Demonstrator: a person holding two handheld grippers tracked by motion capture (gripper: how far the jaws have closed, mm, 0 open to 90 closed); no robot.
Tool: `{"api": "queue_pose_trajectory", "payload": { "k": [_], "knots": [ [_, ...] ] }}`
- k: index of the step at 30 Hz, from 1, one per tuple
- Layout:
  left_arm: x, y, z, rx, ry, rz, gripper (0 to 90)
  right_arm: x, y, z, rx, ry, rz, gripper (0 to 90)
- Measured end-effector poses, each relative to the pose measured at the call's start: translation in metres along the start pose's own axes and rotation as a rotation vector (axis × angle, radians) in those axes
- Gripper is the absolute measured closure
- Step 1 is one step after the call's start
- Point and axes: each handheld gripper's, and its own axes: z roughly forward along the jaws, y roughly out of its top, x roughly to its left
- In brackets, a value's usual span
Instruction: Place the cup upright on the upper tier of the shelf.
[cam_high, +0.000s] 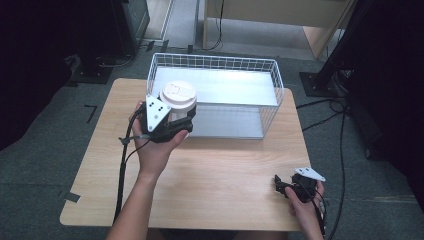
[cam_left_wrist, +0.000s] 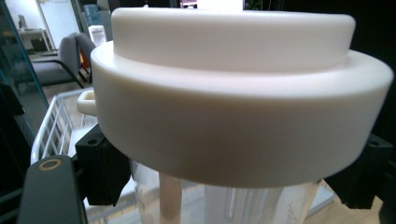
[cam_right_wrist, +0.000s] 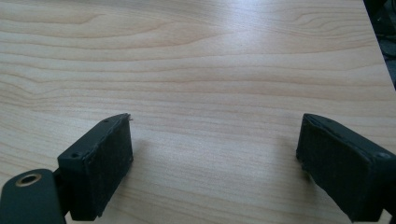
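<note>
A clear cup (cam_left_wrist: 224, 200) with a thick white lid (cam_high: 178, 96) hangs above the table at the front left corner of a white wire basket (cam_high: 215, 61). My left gripper (cam_high: 180, 119) is shut on the cup's clear body just under the lid (cam_left_wrist: 233, 107), with a black pad (cam_left_wrist: 102, 170) pressed on each side. My right gripper (cam_high: 281, 185) rests low near the table's front right corner. In the right gripper view it (cam_right_wrist: 215, 158) stands open over bare wood with nothing between its jaws.
The wire basket (cam_left_wrist: 51, 126) stands at the back of the wooden table (cam_high: 225, 165) and holds a flat grey shelf. Dark stands and cables lie on the floor around the table. Bare tabletop lies between the two hands.
</note>
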Motion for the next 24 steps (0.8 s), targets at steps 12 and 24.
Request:
{"api": "queue_pose_trajectory", "payload": {
  "k": [12,24],
  "knots": [
    [-0.003,0.035,0.024,-0.039,-0.015,0.042,16.1,0.001,0.000,0.000,0.002,0.003,0.004,10.7],
    [0.006,0.068,0.057,-0.063,-0.017,0.023,16.2,0.001,0.000,0.000,0.002,0.003,0.004,10.6]
  ]
}}
